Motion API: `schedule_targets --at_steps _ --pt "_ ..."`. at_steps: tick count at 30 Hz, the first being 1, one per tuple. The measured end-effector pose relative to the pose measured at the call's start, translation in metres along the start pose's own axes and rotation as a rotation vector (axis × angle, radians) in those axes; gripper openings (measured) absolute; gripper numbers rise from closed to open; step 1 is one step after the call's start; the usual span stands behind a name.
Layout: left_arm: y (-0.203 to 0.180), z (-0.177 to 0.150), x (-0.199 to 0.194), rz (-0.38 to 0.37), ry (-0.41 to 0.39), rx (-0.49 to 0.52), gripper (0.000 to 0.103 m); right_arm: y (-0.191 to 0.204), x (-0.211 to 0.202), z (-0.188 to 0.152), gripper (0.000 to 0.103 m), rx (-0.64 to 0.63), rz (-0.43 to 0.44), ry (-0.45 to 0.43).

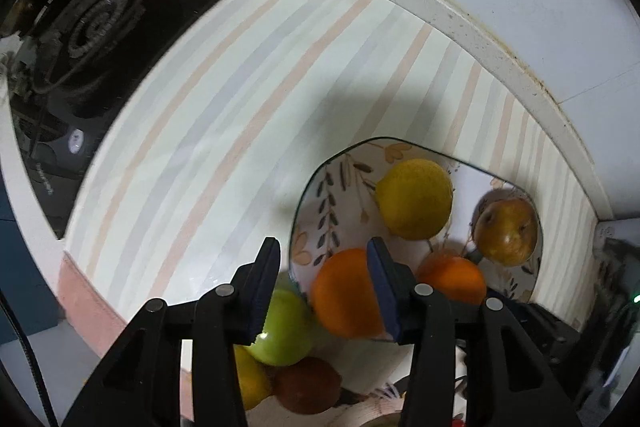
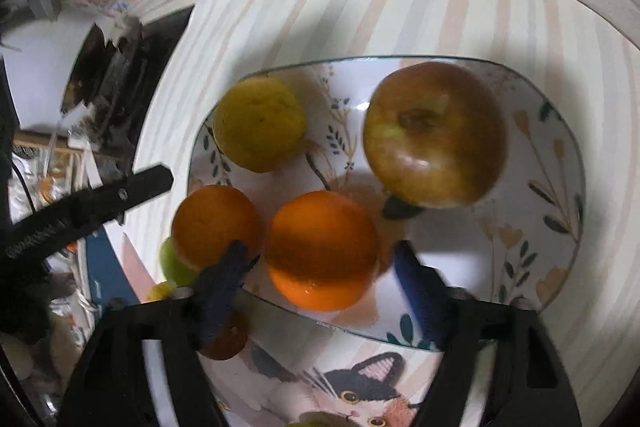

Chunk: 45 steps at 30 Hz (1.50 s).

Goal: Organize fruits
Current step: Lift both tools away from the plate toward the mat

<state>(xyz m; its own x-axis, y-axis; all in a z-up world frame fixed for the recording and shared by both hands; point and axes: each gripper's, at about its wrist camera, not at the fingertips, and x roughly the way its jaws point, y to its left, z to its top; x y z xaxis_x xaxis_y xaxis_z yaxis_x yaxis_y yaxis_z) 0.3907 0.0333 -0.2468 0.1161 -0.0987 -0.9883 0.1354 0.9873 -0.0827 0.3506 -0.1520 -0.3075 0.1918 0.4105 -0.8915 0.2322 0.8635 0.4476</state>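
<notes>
Fruits in a floral plate point(image 2: 560, 155) on the striped counter point(image 1: 224, 131): lemon point(image 2: 258, 123) far left, russet apple point(image 2: 434, 135) far right, two oranges near. Right claw point(image 2: 320, 291), jaws wide, straddles the nearer orange point(image 2: 322, 251) without gripping. Left claw point(image 1: 322, 283), partly open, hangs over the plate's left rim, empty, above the second orange point(image 1: 344, 291); a green apple point(image 1: 282, 331) lies outside.

Both wrist cameras look steeply down, close over one shared plate point(image 1: 308, 183)

Four fruits point(image 2: 320, 251) in plate point(image 2: 552, 155) on mat point(image 1: 224, 131)
</notes>
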Motion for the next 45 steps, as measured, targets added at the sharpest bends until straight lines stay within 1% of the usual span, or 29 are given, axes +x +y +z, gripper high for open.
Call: schedule_targets --at_steps 2,3,4,6,7,8,10,12,14,18,25,31,36,41,45 --pt "-0.001 -0.003 -0.005 0.03 -0.013 0.002 0.043 -0.001 -0.011 -0.004 0.089 -0.007 -0.011 -0.017" --pt "-0.001 -0.006 -0.008 0.037 -0.019 0.004 0.045 -0.001 -0.018 -0.006 0.09 -0.02 -0.036 -0.025" --pt "-0.001 -0.009 -0.012 0.043 -0.033 0.005 0.051 -0.001 -0.023 -0.008 0.094 -0.031 -0.075 -0.029" --pt "-0.002 -0.016 -0.02 0.068 -0.053 0.017 0.07 -0.002 -0.035 -0.013 0.096 -0.053 -0.149 -0.032" --pt "-0.004 -0.02 -0.024 0.086 -0.067 0.027 0.088 -0.005 -0.04 -0.016 0.096 -0.057 -0.188 -0.032" --pt "-0.005 -0.023 -0.026 0.1 -0.08 0.034 0.092 -0.007 -0.047 -0.018 0.096 -0.064 -0.218 -0.038" --pt "-0.008 -0.033 -0.035 0.128 -0.11 0.045 0.092 -0.011 -0.059 -0.024 0.096 -0.086 -0.262 -0.054" --pt "-0.011 -0.041 -0.041 0.123 -0.121 0.046 0.092 -0.015 -0.072 -0.029 0.096 -0.101 -0.3 -0.07" --pt "-0.014 -0.049 -0.046 0.115 -0.127 0.046 0.092 -0.02 -0.084 -0.035 0.096 -0.101 -0.307 -0.081" --pt "-0.023 -0.067 -0.061 0.095 -0.14 0.038 0.092 -0.018 -0.103 -0.044 0.096 -0.119 -0.311 -0.108" --pt "-0.044 -0.097 -0.097 0.1 -0.225 0.065 0.092 -0.003 -0.144 -0.075 0.096 -0.181 -0.327 -0.181" --pt "-0.051 -0.124 -0.132 0.098 -0.294 0.067 0.092 0.007 -0.188 -0.103 0.096 -0.228 -0.33 -0.248" --pt "-0.055 -0.148 -0.157 0.09 -0.334 0.076 0.092 0.012 -0.215 -0.125 0.096 -0.251 -0.315 -0.271" --pt "-0.06 -0.165 -0.181 0.092 -0.381 0.086 0.092 0.018 -0.245 -0.147 0.096 -0.269 -0.297 -0.305" --pt "-0.062 -0.179 -0.199 0.074 -0.409 0.079 0.092 0.02 -0.265 -0.163 0.096 -0.276 -0.281 -0.331"
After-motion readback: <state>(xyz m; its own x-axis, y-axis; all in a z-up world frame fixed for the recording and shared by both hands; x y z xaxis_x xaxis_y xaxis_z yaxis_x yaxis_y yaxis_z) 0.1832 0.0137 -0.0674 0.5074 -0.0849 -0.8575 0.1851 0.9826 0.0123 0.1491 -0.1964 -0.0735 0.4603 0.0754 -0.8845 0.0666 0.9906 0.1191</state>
